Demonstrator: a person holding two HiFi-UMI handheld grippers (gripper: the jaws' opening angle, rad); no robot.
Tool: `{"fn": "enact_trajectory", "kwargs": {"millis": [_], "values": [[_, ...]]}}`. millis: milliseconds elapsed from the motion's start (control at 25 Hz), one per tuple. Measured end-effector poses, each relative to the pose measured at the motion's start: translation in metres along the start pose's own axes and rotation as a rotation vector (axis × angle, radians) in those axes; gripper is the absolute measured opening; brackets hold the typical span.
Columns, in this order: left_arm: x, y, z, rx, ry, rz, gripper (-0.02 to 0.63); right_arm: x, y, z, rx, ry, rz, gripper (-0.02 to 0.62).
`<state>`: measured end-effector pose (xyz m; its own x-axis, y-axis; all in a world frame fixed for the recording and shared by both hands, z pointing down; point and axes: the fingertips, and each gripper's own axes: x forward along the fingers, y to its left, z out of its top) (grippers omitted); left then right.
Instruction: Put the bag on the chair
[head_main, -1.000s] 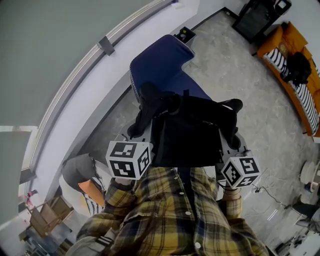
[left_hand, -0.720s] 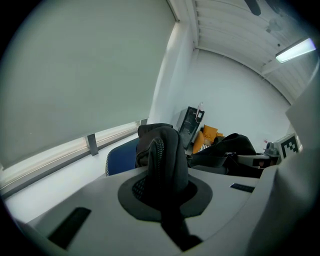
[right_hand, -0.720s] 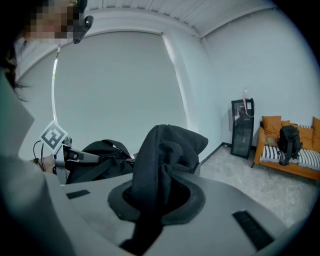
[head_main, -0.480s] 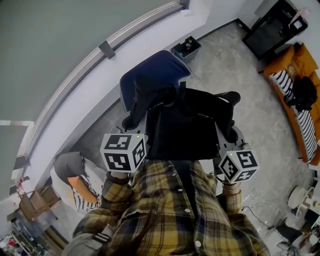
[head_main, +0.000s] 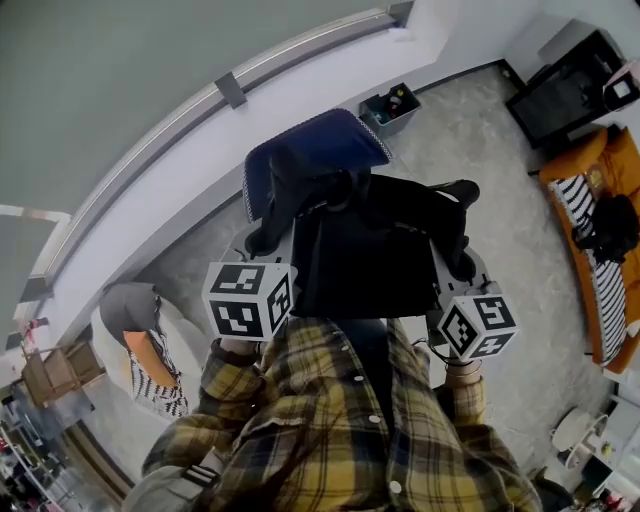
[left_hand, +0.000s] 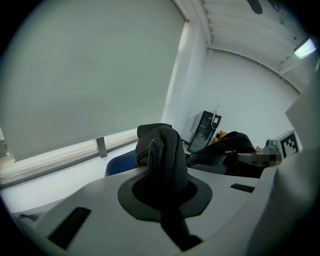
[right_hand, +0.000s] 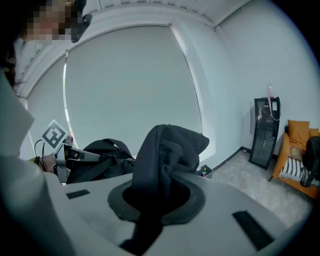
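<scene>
Head view looks steeply down onto the black bag (head_main: 365, 255) and blue office chair (head_main: 315, 150); both gripper views sit low and close, angled inward, sharing that bag.

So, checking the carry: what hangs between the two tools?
The black bag, stretched from the left tool to the right tool, each shut on its fabric; the head view shows it best.
</scene>
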<state>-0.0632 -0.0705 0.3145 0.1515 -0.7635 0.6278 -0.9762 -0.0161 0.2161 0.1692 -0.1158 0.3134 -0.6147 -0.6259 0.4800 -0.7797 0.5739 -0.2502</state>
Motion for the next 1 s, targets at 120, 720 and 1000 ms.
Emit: {"fn": "enact_trajectory", "kwargs": {"millis": [120, 720, 1000], "values": [[-0.003, 0.007, -0.001, 0.007, -0.003, 0.009, 0.034, 0.005, 0.006, -0.003, 0.014, -0.003, 0.000, 0.044], [-0.010, 0.027, -0.024, 0.000, 0.030, 0.013, 0.034, 0.017, 0.023, -0.023, 0.024, 0.023, -0.008, 0.044], [0.017, 0.036, -0.048, -0.016, 0.098, 0.017, 0.034, 0.041, 0.010, -0.058, 0.056, 0.094, -0.019, 0.044]]}}
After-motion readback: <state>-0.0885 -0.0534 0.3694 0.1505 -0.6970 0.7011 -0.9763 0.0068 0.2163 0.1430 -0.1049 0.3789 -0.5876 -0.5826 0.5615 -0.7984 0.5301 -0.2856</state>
